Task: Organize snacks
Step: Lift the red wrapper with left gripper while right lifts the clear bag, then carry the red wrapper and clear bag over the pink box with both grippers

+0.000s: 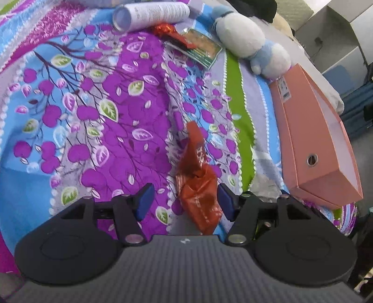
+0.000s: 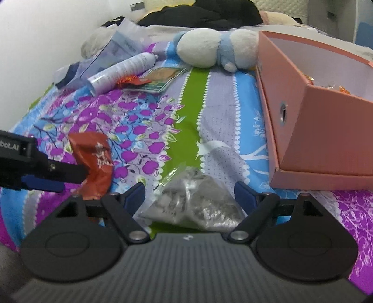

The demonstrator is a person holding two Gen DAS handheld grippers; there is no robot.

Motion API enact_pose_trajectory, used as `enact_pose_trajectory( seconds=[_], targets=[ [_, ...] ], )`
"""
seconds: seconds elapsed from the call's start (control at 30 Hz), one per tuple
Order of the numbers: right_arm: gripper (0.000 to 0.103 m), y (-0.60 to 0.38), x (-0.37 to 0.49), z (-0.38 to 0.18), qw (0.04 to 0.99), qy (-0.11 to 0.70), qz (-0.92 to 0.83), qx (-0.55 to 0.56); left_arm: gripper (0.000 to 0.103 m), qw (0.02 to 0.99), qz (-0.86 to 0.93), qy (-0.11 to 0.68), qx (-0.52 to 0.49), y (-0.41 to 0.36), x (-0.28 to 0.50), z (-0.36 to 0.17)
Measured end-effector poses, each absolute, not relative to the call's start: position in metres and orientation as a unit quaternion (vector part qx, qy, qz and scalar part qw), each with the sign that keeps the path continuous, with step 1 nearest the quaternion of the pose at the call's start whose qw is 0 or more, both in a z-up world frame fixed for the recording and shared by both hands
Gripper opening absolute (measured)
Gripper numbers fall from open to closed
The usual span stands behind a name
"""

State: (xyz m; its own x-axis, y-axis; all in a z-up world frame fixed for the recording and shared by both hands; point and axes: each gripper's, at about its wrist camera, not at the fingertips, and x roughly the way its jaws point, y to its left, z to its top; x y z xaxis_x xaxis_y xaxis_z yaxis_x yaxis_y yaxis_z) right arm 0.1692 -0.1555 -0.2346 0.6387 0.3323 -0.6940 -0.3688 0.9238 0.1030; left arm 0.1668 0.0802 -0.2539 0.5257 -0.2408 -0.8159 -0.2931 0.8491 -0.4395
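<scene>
An orange snack packet (image 1: 195,163) lies on the flowered bedspread (image 1: 105,116) between the blue pads of my left gripper (image 1: 185,200), closer to the right pad. That gripper's jaws stand apart, so it is open. In the right wrist view the same packet (image 2: 93,158) shows beside the left gripper (image 2: 67,177). My right gripper (image 2: 190,195) is open, straddling a silvery clear-wrapped packet (image 2: 186,186) that lies on the bedspread (image 2: 221,111); the pads do not press on it. A pink open box (image 2: 326,130) on the right holds gold-wrapped snacks (image 2: 312,80).
Far back lie a green packet (image 1: 200,49), a red wrapper (image 1: 167,31) and a white spray can (image 1: 149,15). A white and blue plush toy (image 1: 247,39) sits behind the pink box (image 1: 314,139). A clear plastic bag (image 2: 112,53) rests by the wall.
</scene>
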Motion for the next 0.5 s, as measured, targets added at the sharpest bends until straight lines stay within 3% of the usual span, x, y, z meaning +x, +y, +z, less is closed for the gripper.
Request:
enact_pose_trajectory(
  seconds=[0.4,0.5],
  targets=[
    [0.084,-0.159,0.176,-0.247,0.893,0.408,0.189,-0.025,0.062,0.84,0.008,0.499,-0.212,0.053,0.182,-0.264],
    [0.078,-0.16,0.175,-0.246,0.893,0.412,0.183,-0.022,0.051,0.846,-0.002,0.497,-0.194,0.043,0.186,-0.264]
  ],
)
